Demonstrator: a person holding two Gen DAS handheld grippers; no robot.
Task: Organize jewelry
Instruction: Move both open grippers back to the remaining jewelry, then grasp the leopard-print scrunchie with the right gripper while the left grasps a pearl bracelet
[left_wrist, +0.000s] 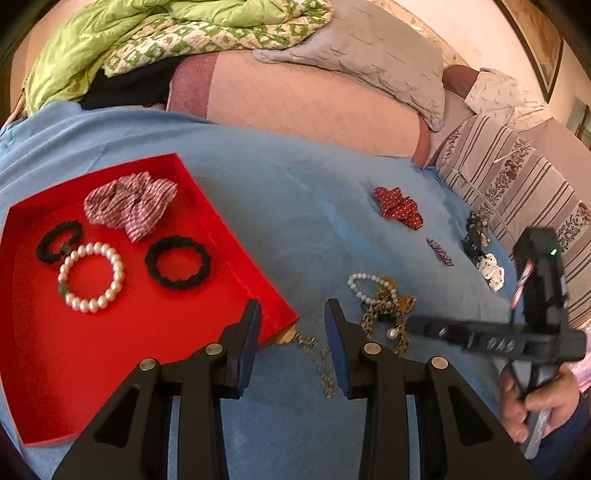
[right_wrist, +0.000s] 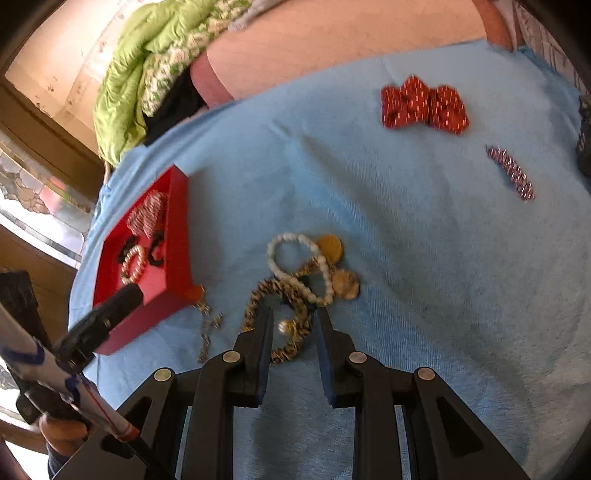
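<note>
A red tray (left_wrist: 147, 343) on the blue cloth holds a striped scrunchie (left_wrist: 129, 206), two black hair ties (left_wrist: 177, 266) and a pearl bracelet (left_wrist: 90, 277). My left gripper (left_wrist: 292, 325) is open and empty over the tray's near right corner, above a gold chain (left_wrist: 321, 360). My right gripper (right_wrist: 292, 325) is open, its jaws either side of a leopard-print hair tie (right_wrist: 291, 325) with a pearl bead. A second pearl bracelet (right_wrist: 295, 266) and two gold discs (right_wrist: 345, 282) lie tangled with it. The right gripper shows blurred in the left wrist view (left_wrist: 413, 323).
A red dotted bow (right_wrist: 424, 105), a purple beaded clip (right_wrist: 511, 171) and a pile of dark and white pieces (left_wrist: 484, 254) lie farther out on the cloth. A grey pillow (left_wrist: 376, 55), a green quilt (left_wrist: 110, 40) and a striped cushion (left_wrist: 517, 184) border it.
</note>
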